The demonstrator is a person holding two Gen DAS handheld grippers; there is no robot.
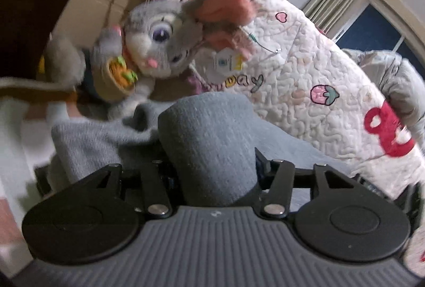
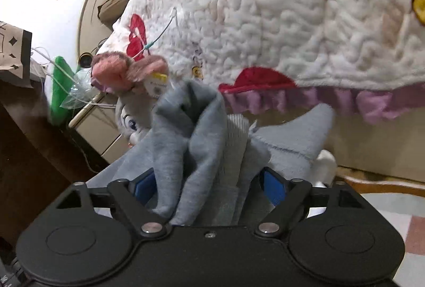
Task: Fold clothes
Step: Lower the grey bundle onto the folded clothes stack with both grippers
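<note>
A grey knitted garment bulges up between the fingers of my left gripper, which is shut on it; the fingers are hidden under the cloth. In the right wrist view the same grey garment bunches in folds, with a ribbed cuff, between the blue pads of my right gripper, which is shut on it.
A grey plush rabbit with pink ears lies just beyond the garment, also in the right wrist view. A white quilted blanket with strawberries hangs to the right. A window is far right; dark wooden furniture stands left.
</note>
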